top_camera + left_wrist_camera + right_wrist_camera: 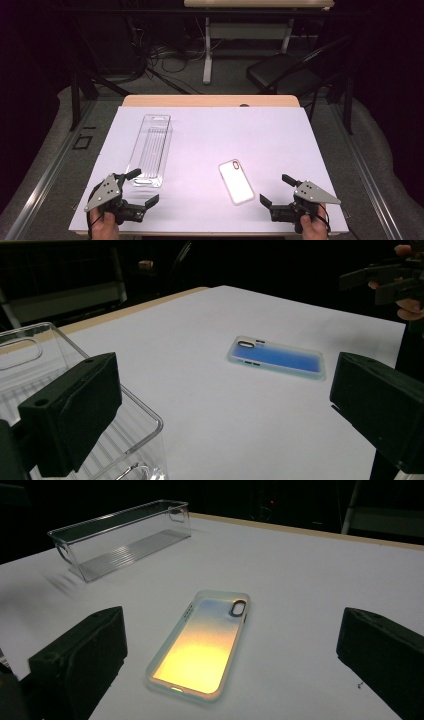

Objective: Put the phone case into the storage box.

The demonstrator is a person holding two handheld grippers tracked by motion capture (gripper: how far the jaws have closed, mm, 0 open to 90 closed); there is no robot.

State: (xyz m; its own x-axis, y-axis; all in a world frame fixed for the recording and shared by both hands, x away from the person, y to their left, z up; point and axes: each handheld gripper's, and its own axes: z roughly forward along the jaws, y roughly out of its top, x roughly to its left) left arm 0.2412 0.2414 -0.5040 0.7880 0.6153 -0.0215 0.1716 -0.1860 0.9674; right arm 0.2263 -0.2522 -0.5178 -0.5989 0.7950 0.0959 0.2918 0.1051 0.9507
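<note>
- Dark room past the open jaws, grey carpet floor (190,82).
- Black folding chair (280,72) far beyond them, right.
- Cables (160,57) beneath a pale desk (257,4).

no readable text, labels or brands anywhere

white table cover (280,135) | black folding chair (280,72) behind | floor cables (165,62)

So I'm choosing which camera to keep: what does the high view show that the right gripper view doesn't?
High view alone: both hands, the left gripper, the right gripper, a black chair and floor cables. Right gripper view alone: the phone case's camera cutout and iridescent sheen up close. Both: case, clear plastic bin, white table.
</note>
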